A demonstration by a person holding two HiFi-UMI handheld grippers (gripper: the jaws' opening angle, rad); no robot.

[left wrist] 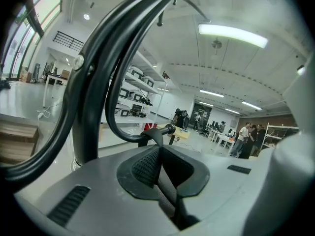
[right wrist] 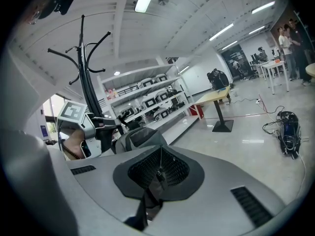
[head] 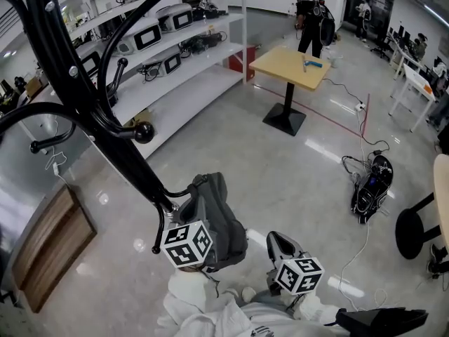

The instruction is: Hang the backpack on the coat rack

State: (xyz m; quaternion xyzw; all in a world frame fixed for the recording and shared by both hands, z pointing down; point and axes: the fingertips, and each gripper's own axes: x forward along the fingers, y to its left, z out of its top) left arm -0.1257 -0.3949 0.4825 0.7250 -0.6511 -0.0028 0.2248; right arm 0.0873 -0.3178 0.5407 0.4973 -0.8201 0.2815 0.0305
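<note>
The black coat rack (head: pixel 84 111) rises at the left, its curved arms close in the left gripper view (left wrist: pixel 88 102). A grey backpack (head: pixel 221 223) hangs right beside its pole. My left gripper (head: pixel 181 215) is shut on the backpack's black top strap (left wrist: pixel 153 140), which lies at a ball-tipped hook (left wrist: pixel 169 128); I cannot tell whether it rests on it. My right gripper (head: pixel 282 243) is to the right of the pack, apart from its body. Its jaws (right wrist: pixel 160 168) are shut on a thin black strap (right wrist: pixel 142 205) that hangs below them. The backpack (right wrist: pixel 140 136) and the rack (right wrist: pixel 88 87) show beyond.
White shelves (head: pixel 161 34) with devices stand behind the rack. A yellow table (head: pixel 291 65) and a person (head: pixel 309 27) are farther off. A black bag with cables (head: pixel 372 184) lies on the floor at right, near a stool (head: pixel 414 230). A wooden panel (head: pixel 49 248) lies at lower left.
</note>
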